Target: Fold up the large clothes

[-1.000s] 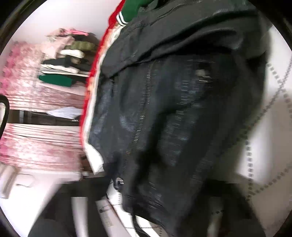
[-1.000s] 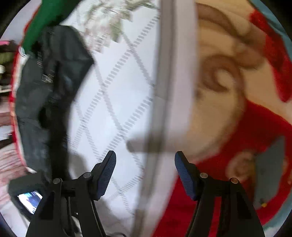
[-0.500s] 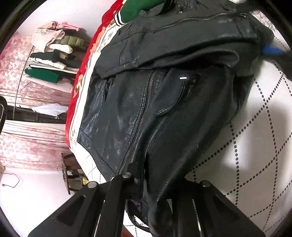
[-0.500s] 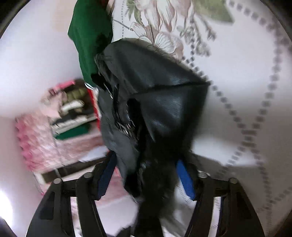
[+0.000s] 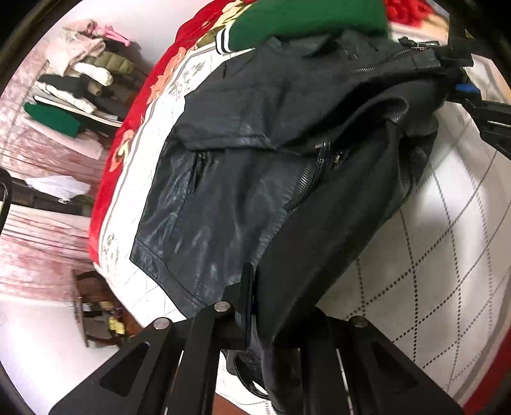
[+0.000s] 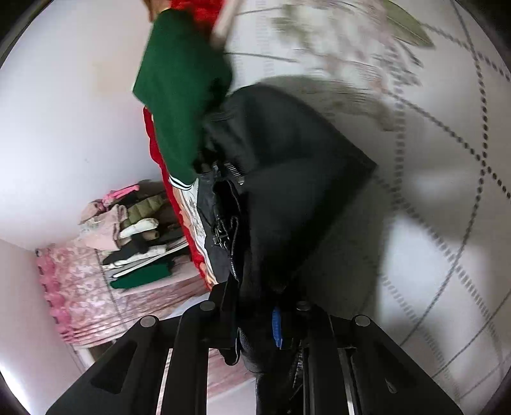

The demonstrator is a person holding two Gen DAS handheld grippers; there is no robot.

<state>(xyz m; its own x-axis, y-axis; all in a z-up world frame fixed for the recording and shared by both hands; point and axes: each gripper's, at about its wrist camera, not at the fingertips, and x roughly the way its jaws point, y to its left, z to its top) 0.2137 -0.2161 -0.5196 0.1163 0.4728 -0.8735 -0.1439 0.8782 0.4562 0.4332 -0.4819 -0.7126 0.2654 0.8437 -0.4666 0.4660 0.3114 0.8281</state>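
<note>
A black leather jacket [image 5: 242, 178] with zips lies on a white quilted bed cover [image 5: 447, 255]. One half is lifted and shows its dark lining. My left gripper [image 5: 271, 306] is shut on the jacket's near edge. My right gripper [image 6: 255, 319] is shut on another edge of the jacket [image 6: 287, 178]. It also shows at the far right of the left wrist view [image 5: 463, 86]. The fingertips are hidden by the fabric.
A green garment [image 5: 306, 19] with a striped cuff lies beyond the jacket on a red floral blanket [image 5: 127, 137]. A pile of folded clothes [image 5: 76, 86] sits on a rack by pink curtains [image 5: 35, 230]. The bed edge drops off to the left.
My right gripper moved from open over the bed to the jacket and shut on its edge. My left gripper shut on the near edge. The held half of the jacket has lifted.
</note>
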